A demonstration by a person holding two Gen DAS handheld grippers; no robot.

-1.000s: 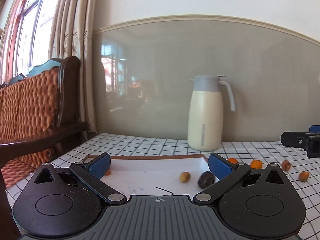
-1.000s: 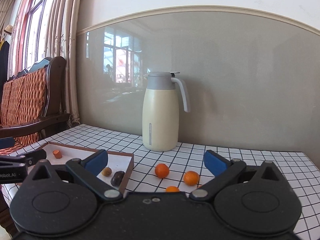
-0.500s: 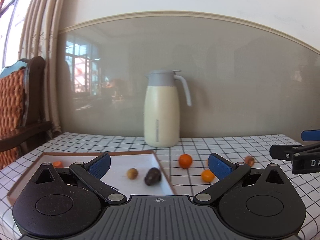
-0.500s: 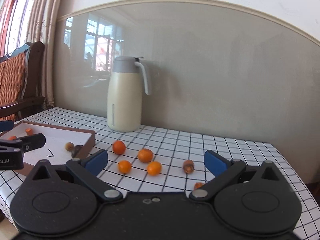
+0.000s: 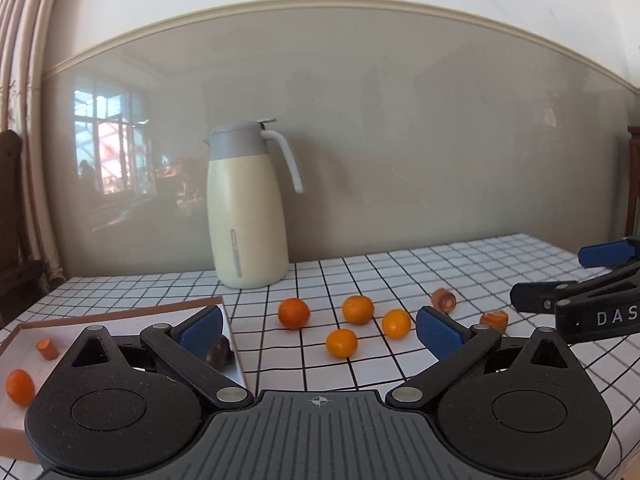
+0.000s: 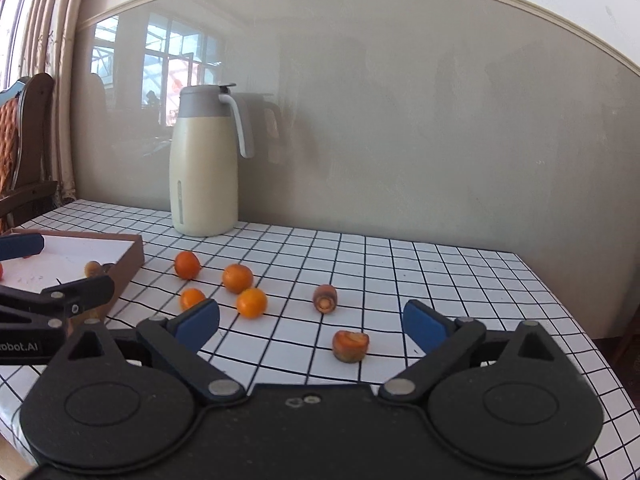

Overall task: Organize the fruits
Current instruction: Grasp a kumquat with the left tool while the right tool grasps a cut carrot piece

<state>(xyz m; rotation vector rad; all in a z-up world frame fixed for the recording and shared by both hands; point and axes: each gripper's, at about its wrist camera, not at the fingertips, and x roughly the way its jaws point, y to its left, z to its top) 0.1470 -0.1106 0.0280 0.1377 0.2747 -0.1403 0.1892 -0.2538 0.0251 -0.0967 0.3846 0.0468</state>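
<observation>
Kumquats (image 6: 237, 278) lie loose (four together) — beside tray (image 6: 132, 258).

In the left wrist view, a blue fingertip pad (image 5: 201, 330) half covers a dark rounded fruit (image 5: 219, 356) inside the brown-rimmed white tray (image 5: 120, 314), whose left edge runs out of frame.

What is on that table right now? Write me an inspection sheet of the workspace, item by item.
Surface: checked tablecloth, flat.
Job's things: four loose oranges and two carrot-like stubs on the cloth; brown-walled tray at left holds an orange, a stub and a dark fruit.
Clutter: cream jug upright at the back.
Grippers: left gripper open, empty; right gripper open, jaws just closing a little, nothing between the pads.
Cables: nothing seen.
Surroundings: glossy wall panel, curtain, wooden chair at left.
</observation>
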